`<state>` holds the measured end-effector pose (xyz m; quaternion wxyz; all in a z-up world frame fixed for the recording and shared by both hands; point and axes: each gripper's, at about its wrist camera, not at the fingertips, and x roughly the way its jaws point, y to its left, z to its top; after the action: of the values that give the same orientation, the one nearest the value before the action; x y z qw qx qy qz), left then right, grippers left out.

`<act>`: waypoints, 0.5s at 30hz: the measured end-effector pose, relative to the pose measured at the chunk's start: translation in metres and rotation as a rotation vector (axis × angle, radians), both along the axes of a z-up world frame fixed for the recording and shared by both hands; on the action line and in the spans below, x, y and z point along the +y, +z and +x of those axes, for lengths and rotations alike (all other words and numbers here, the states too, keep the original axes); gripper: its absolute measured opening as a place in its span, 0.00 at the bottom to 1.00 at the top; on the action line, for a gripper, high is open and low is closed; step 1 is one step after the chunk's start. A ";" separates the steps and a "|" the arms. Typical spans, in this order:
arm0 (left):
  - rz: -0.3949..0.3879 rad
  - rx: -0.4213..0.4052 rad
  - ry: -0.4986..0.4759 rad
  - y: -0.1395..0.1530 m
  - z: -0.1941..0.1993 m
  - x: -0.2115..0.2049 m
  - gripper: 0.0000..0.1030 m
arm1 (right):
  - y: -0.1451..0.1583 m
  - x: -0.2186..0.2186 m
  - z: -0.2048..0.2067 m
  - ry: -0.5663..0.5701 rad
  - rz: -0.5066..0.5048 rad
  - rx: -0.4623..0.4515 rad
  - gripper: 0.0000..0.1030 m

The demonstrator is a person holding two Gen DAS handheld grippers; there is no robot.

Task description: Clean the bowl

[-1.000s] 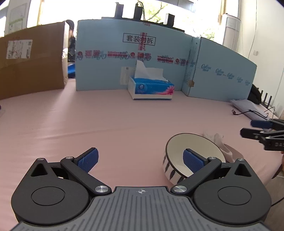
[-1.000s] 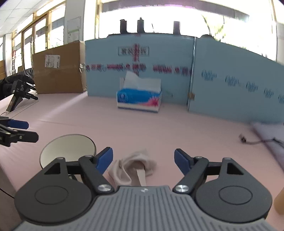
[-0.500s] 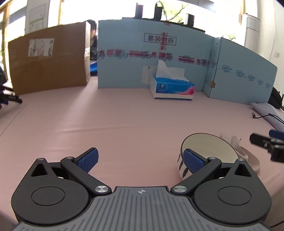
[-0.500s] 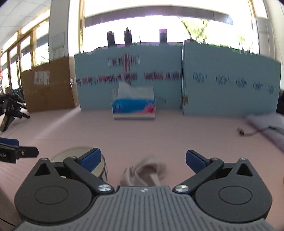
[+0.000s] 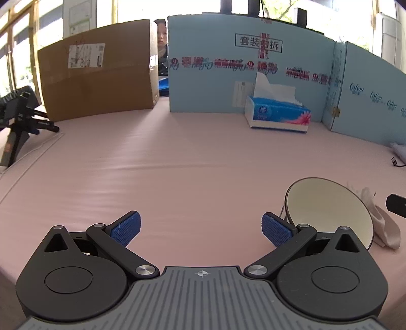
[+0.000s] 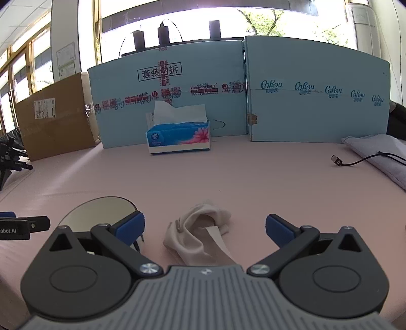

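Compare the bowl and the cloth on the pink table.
The bowl is rigid and round with a dark rim; the cloth is soft and crumpled. The bowl is cream inside with a dark pattern outside; the cloth is plain pale beige. The bowl lies just outside the left tool's pads; the cloth lies between the right tool's open pads. Both rest ungripped, side by side, on the table.

Bright windows behind blue cardboard panels, pink tabletop.
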<state>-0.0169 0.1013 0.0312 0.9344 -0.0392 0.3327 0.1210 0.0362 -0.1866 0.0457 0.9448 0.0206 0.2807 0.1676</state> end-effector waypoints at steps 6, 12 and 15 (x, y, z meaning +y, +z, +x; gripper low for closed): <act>-0.006 0.010 -0.006 -0.003 0.001 -0.004 1.00 | -0.003 0.000 0.002 -0.006 -0.014 0.014 1.00; -0.006 0.011 -0.008 -0.004 0.002 -0.007 1.00 | -0.003 -0.003 0.003 -0.011 -0.009 0.017 1.00; -0.005 0.008 -0.012 -0.004 0.002 -0.008 1.00 | -0.003 -0.003 0.003 -0.012 -0.011 0.019 1.00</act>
<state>-0.0152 0.0934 0.0272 0.9337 -0.0390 0.3370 0.1146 0.0396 -0.1895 0.0423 0.9432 0.0186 0.2903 0.1604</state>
